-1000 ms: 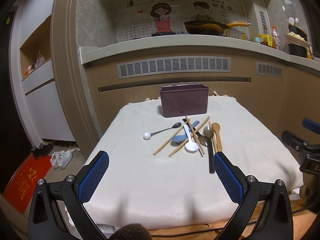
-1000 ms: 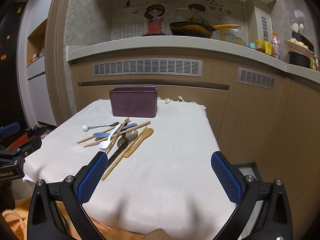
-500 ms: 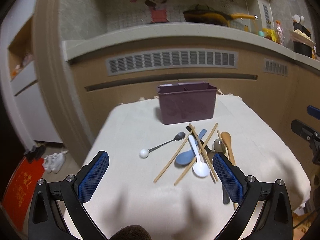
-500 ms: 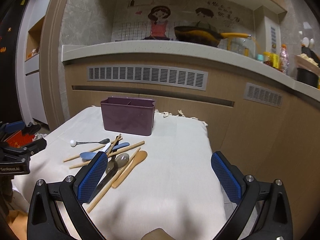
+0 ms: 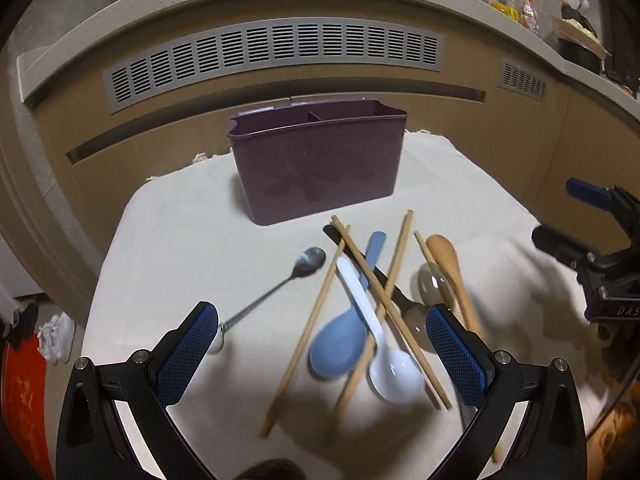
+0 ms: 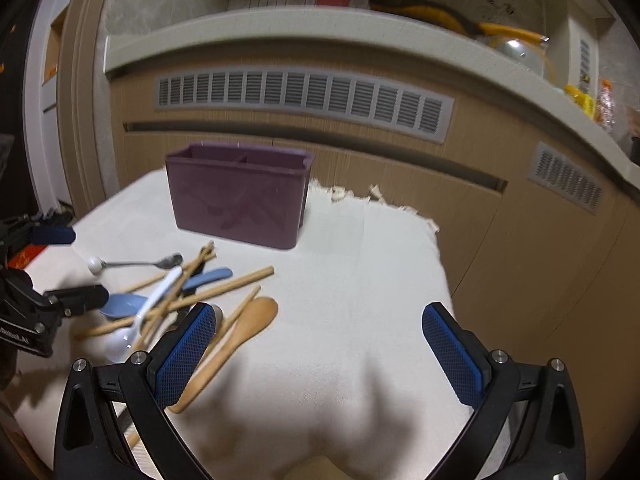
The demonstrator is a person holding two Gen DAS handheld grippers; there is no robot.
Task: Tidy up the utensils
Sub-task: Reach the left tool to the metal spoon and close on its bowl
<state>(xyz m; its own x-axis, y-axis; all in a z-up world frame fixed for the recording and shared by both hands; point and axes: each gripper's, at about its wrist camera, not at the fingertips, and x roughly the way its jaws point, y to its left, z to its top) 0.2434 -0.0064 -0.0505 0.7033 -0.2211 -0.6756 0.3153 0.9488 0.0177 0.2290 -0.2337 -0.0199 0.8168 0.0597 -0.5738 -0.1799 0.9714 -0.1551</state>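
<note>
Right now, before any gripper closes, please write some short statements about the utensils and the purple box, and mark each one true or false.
1. The purple holder is empty. True.
2. The left gripper holds a chopstick. False: open, holding nothing.
3. The white spoon lies across the blue spoon. True.
4. The wooden spoon stands in the holder. False: it lies on the cloth.
5. The right gripper is open. True.
</note>
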